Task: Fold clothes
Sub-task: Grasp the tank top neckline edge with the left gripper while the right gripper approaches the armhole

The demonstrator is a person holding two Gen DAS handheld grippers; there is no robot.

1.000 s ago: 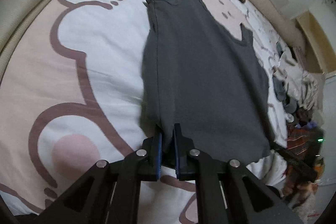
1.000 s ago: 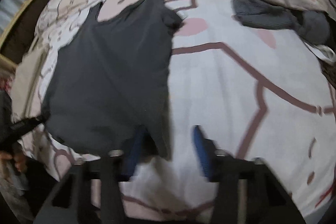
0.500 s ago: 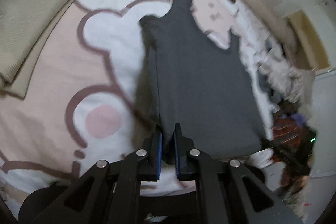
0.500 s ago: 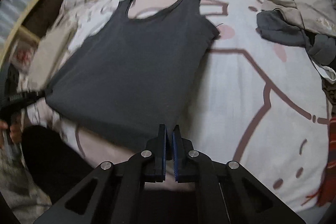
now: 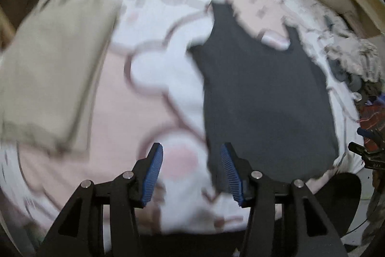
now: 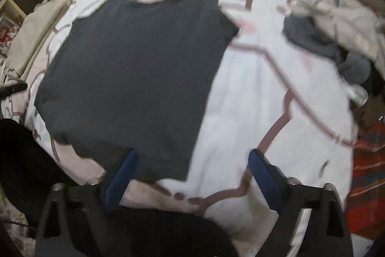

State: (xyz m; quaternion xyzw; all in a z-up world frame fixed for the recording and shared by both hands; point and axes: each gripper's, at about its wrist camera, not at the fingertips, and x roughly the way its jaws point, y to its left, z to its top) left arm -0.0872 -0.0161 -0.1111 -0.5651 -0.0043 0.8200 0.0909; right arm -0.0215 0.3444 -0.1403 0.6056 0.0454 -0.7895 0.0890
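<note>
Things on the bed

A white and pink bed cover (image 6: 245, 98) with brown lines lies under everything. A tan folded blanket (image 5: 53, 78) sits on one side. A messy pile of clothes (image 6: 320, 25) sits on the other.

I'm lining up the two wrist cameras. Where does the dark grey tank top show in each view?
Left wrist: the dark grey tank top lies right of centre, straps toward the top, its hem by the open left gripper.
Right wrist: it fills the left-centre, hem by the open right gripper.
Shared landmark: the folded beige cloth, left of the top in both.
</note>
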